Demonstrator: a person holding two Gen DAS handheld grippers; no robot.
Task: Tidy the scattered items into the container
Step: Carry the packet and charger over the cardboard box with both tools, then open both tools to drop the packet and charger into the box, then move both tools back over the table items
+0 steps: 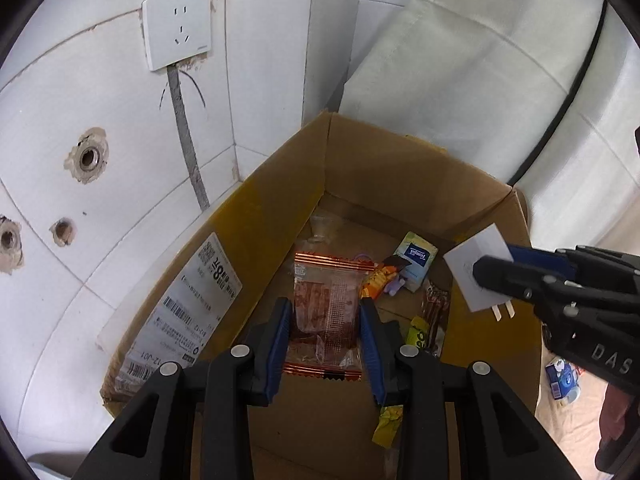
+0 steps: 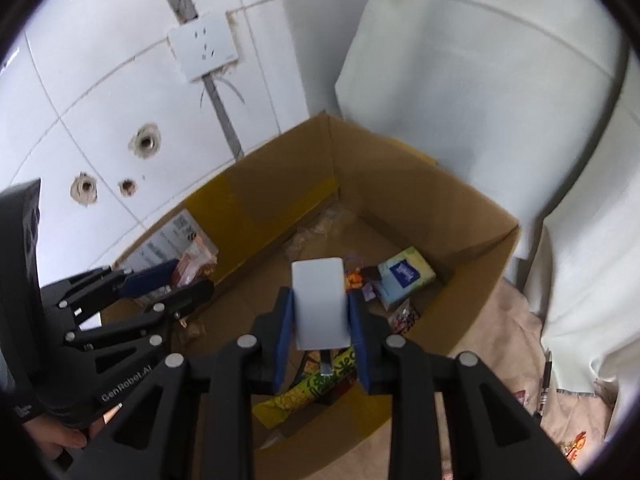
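While left hand-held gripper (image 1: 325, 334) clamps snack packet (image 1: 325, 316), right (image 2: 320, 330) pinches white charger (image 2: 319, 304).

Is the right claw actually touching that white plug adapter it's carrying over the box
Touching. In the right wrist view, the right claw has its blue pads pressed against both sides of the white plug adapter, no gap visible; it hangs above the cardboard box.

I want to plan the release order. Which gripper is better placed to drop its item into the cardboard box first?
Left, probably. The left gripper holds the snack packet well inside the cardboard box, over its floor. The right gripper holds the white charger nearer the box's right wall.
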